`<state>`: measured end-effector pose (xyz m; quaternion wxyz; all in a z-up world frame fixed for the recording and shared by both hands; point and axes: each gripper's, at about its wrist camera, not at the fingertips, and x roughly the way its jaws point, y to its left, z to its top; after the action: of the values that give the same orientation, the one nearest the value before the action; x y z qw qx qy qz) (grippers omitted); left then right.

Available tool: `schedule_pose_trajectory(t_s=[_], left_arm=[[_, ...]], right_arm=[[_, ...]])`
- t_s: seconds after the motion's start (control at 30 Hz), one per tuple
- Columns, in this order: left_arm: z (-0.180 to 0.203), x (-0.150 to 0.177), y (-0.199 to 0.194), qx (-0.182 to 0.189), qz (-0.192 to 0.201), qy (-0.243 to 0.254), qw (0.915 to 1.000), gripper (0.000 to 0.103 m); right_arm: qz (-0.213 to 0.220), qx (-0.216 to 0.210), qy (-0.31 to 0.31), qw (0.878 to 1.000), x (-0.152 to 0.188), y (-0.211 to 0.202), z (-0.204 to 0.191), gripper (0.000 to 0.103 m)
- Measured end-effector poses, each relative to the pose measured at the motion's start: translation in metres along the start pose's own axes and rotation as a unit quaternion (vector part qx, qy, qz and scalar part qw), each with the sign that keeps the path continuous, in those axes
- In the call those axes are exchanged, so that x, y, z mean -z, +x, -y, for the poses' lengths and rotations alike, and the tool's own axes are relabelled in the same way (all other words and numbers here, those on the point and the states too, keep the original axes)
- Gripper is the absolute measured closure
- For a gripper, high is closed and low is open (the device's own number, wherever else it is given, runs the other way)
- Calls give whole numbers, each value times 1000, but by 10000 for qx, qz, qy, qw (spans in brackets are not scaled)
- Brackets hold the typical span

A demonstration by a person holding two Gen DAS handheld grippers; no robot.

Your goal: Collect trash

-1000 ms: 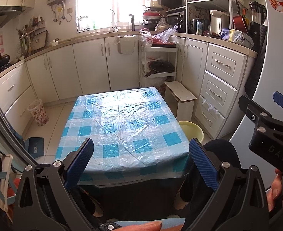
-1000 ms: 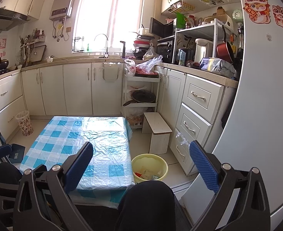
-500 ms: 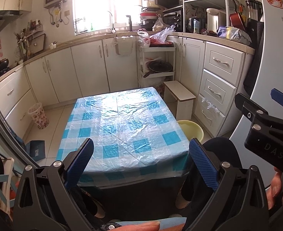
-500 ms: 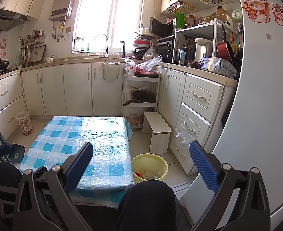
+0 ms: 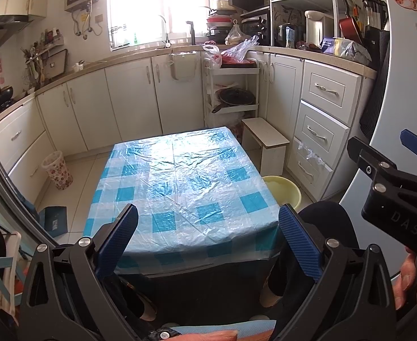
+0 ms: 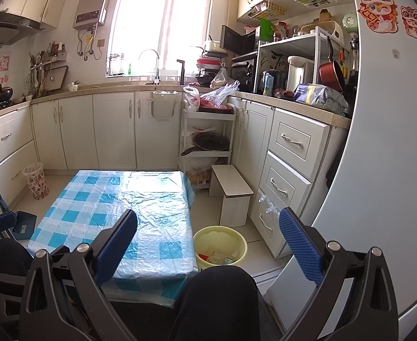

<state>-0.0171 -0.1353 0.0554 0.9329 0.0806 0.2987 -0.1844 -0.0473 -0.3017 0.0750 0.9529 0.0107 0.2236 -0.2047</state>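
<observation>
Low table [image 5: 180, 187] before us, draped in a blue-and-white checked plastic sheet [image 6: 100, 216], wrinkled, glare on its far half; we see nothing lying on it. On the tiled floor [image 6: 208, 210]: yellow basin [image 6: 241, 245] just beside the table's right edge, scraps inside; white step stool [image 6: 232, 191] beyond the basin; patterned wastebasket [image 5: 57, 170] by the left cabinets; dark blue flat box [image 5: 55, 218] near the table's left corner.
</observation>
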Motion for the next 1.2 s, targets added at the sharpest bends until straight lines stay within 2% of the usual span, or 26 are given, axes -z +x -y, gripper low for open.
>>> schedule_pose_trajectory(t_s=[1.2], left_arm=[[-4, 5, 2, -10, -50, -99, 9999, 8]], right_arm=[[-32, -9, -56, 10000, 4, 3, 1, 7]])
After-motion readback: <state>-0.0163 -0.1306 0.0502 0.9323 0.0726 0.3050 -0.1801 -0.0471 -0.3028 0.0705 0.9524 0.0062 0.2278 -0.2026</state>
